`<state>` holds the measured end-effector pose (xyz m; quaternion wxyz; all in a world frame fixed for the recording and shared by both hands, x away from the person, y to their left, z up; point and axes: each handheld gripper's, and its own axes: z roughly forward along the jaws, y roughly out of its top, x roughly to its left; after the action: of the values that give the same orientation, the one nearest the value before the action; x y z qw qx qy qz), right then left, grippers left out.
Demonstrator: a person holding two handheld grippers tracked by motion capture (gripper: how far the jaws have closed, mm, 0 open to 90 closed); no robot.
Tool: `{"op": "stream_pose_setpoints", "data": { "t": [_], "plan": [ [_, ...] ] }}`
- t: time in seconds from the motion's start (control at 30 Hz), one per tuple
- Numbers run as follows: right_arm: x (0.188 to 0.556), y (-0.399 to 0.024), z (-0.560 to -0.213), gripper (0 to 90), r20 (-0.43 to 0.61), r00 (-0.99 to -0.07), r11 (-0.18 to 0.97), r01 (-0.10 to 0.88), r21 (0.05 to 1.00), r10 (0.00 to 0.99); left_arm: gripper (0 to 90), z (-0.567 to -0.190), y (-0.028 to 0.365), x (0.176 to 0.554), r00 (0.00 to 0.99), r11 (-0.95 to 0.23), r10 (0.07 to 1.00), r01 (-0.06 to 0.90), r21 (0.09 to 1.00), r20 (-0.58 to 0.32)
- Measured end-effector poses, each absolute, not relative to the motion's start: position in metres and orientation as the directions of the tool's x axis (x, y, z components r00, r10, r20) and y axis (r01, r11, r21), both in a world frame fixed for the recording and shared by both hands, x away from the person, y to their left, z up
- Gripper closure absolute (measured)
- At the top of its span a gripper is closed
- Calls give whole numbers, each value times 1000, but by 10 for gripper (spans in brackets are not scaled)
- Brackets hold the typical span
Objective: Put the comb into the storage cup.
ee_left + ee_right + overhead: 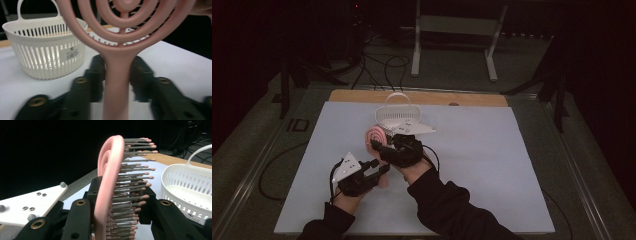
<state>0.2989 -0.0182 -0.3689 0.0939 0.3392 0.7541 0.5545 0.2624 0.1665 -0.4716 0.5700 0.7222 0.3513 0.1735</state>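
Dark floor and cables ring the white table, where I hold a pink hairbrush upright just before the white basket. My right gripper pinches its head across back and bristles; my left gripper flanks the handle, jaws loosened. It looks light and stiff, the bristles springy, so the handle grips best. From the right gripper view I see the bristles, from the left the spiral back.

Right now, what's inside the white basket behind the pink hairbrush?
The white basket looks empty: the right gripper view shows bare floor and slatted walls. The pink hairbrush and the near rim cover its nearest corner.
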Motion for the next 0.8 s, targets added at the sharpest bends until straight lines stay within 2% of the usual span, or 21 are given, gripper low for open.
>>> {"op": "stream_pose_setpoints", "data": {
  "t": [0.1, 0.17, 0.4, 0.8],
  "plan": [
    [300, -20, -368, 642, 231, -754, 154, 402, 903, 615, 512, -471, 167, 263, 691, -98, 704, 323, 941, -164],
    [301, -21, -367, 642, 227, -754, 154, 398, 904, 616, 510, -471, 167, 263, 688, -92, 706, 326, 941, -169],
    [303, -24, -364, 642, 219, -759, 154, 387, 909, 613, 400, -470, 166, 264, 691, -113, 700, 353, 929, -178],
    [304, -32, -356, 643, 190, -770, 167, 359, 918, 609, 279, -470, 168, 267, 688, -127, 697, 394, 910, -201]
  ]
}}
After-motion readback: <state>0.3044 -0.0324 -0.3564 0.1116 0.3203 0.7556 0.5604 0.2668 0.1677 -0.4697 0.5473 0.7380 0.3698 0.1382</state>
